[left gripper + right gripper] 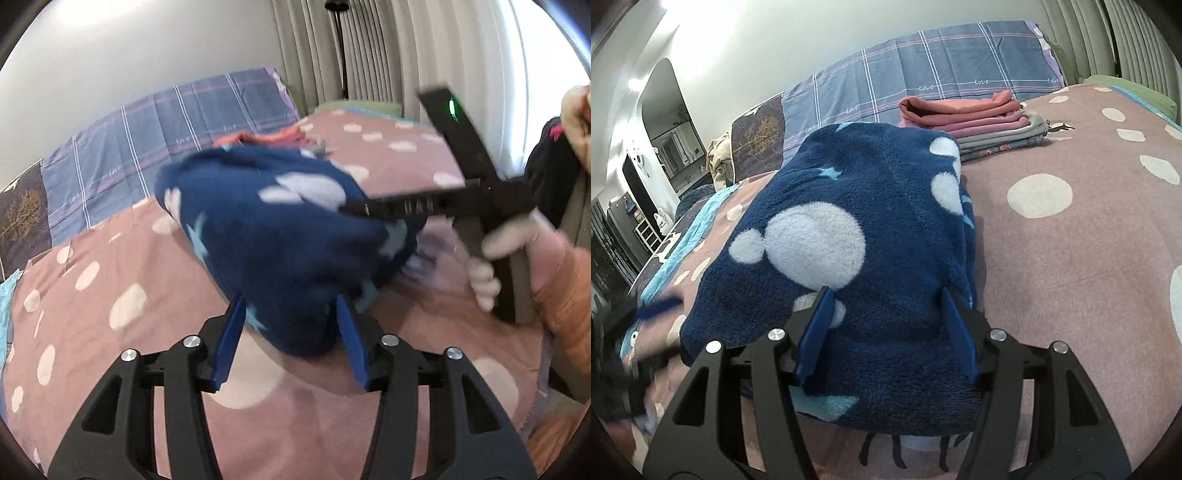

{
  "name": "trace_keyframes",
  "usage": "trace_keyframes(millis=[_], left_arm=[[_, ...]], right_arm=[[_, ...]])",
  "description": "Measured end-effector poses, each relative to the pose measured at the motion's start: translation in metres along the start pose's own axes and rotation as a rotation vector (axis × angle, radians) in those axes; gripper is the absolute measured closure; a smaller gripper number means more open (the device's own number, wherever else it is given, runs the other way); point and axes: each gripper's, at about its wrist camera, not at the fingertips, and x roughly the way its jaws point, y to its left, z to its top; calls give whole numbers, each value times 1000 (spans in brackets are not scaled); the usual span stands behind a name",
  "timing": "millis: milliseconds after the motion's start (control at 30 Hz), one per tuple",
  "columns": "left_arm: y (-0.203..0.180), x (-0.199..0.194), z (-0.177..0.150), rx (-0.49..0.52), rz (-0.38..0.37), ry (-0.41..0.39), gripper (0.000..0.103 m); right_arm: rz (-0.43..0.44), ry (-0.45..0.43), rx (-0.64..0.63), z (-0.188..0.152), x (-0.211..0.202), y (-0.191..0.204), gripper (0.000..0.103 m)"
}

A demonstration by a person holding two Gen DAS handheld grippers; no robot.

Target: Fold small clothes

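Note:
A dark blue fleece garment point(273, 236) with pale dots and stars lies bunched on the pink dotted bedspread point(110, 280). My left gripper point(290, 306) stands open, with the garment's near end between its blue fingers point(234, 332); the view is blurred. In the right wrist view the same garment point(849, 206) spreads flat ahead. My right gripper point(886, 299) is open over its near edge, and the fabric runs past both fingers. The right gripper point(406, 208) also shows in the left wrist view, reaching onto the garment's far side. The left gripper point(646, 306) is a blur at the left edge.
A stack of folded clothes point(979, 118), pink on top, sits at the back of the bed. Behind it runs a blue plaid cover point(942, 70). Curtains point(369, 55) hang at the far end. A gloved hand point(498, 251) with an orange sleeve holds the right gripper.

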Motion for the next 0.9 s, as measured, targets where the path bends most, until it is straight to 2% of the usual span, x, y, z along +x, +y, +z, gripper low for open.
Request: trace_keyframes(millis=[67, 133, 233, 300, 367, 400, 467, 500, 600, 633, 700, 733, 800, 900], left_arm=[[-5, 14, -1, -7, 33, 25, 50], [-8, 30, 4, -10, 45, 44, 45], [-23, 43, 12, 52, 129, 66, 40], [-28, 43, 10, 80, 175, 78, 40], [-18, 43, 2, 88, 308, 121, 41], [2, 40, -9, 49, 353, 138, 41], [33, 40, -23, -90, 224, 191, 40], [42, 38, -23, -142, 189, 198, 41], [21, 36, -16, -38, 254, 188, 45], [13, 33, -15, -17, 237, 189, 50], [13, 24, -12, -60, 148, 199, 57], [19, 11, -6, -110, 63, 179, 65], [26, -7, 4, -135, 7, 131, 71], [33, -34, 38, -87, 27, -22, 74]], right_arm=[[-1, -1, -1, 0, 0, 0, 42], [-1, -2, -1, 0, -1, 1, 42], [-3, -2, 1, 0, -1, 0, 42], [-2, -4, 5, 1, -1, -1, 42], [-1, -6, 5, 1, -1, -1, 42], [-6, -6, -1, 1, -1, 0, 43], [8, 6, -30, 0, 0, 4, 43], [9, 6, -47, -1, 0, 6, 43], [-26, 0, -72, -2, 0, 12, 43], [-20, 1, -61, -2, 0, 10, 43], [4, -2, -27, -2, -1, 3, 43], [21, -6, -13, -2, -1, 0, 43], [32, -7, -7, -2, -1, -2, 42], [27, -10, -18, -2, -1, 1, 41]])
